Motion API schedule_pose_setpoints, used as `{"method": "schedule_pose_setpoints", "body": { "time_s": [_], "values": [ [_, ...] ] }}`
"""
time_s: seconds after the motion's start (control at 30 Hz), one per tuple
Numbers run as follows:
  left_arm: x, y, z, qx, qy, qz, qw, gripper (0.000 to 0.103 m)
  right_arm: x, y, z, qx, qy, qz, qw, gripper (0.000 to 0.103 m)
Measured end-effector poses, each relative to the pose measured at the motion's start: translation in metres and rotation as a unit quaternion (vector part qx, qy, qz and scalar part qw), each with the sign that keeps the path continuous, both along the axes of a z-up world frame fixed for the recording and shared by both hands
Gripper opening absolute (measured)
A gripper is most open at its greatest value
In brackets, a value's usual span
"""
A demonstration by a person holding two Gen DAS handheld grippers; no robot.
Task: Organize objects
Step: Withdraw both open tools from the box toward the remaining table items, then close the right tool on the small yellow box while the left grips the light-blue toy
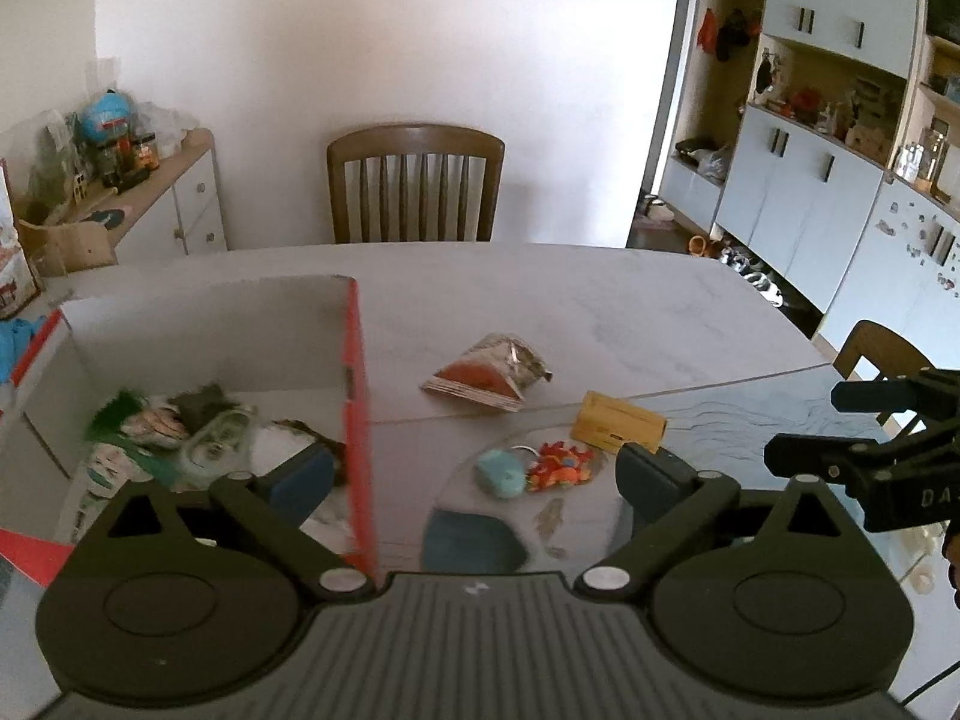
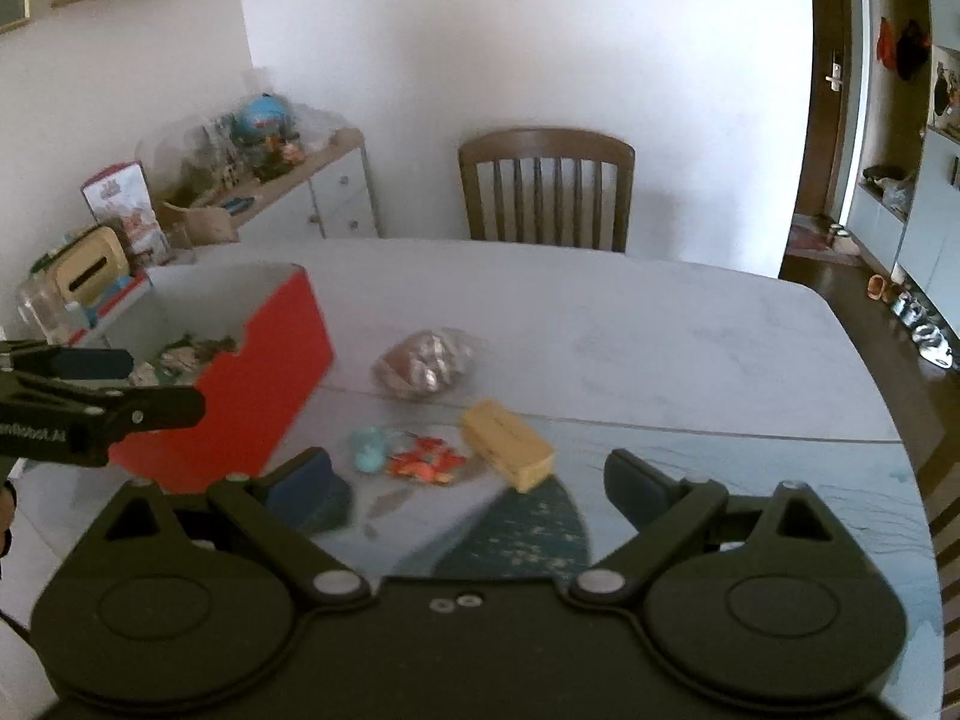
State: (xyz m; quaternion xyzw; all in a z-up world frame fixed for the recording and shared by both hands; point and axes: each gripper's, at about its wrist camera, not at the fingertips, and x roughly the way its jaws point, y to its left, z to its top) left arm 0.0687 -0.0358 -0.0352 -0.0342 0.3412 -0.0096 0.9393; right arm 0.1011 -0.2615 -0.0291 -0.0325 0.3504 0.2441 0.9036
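A red box (image 1: 357, 396) (image 2: 264, 372) with white inside stands on the table's left and holds several small items (image 1: 180, 426). On the table lie a clear bag with a red-brown snack (image 1: 489, 375) (image 2: 429, 363), a yellow block (image 1: 618, 423) (image 2: 507, 443), a light blue oval thing (image 1: 499, 473) (image 2: 367, 450) and a red-orange packet (image 1: 561, 467) (image 2: 427, 461). My left gripper (image 1: 480, 474) (image 2: 90, 387) is open and empty, straddling the box's right wall. My right gripper (image 2: 474, 489) (image 1: 840, 420) is open and empty, above the table just in front of the small items.
A grey table (image 1: 600, 300) carries everything. A wooden chair (image 1: 414, 183) (image 2: 546, 189) stands at the far side, another chair (image 1: 876, 351) at the right. A cluttered sideboard (image 1: 150, 192) stands at the left wall, cupboards (image 1: 810, 180) at the right.
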Motion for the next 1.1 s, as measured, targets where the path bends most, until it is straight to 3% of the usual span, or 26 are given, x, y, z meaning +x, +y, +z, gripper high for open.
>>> {"method": "schedule_pose_setpoints", "body": {
  "time_s": [0.47, 0.6, 1.1],
  "values": [
    [0.031, -0.054, -0.051, 0.04, 0.007, 0.053, 0.9978, 0.101, 0.05, -0.018, -0.036, -0.03, 0.019, 0.016, 0.999, 0.096],
    [0.04, -0.06, -0.06, 0.045, -0.001, 0.061, 0.9971, 0.101, 0.061, -0.018, -0.045, -0.043, 0.018, 0.025, 0.999, 0.092],
    [0.076, -0.055, -0.089, 0.031, 0.029, 0.128, 0.9909, 0.098, 0.093, -0.003, -0.08, -0.072, 0.025, 0.081, 0.994, 0.073]
  ]
}}
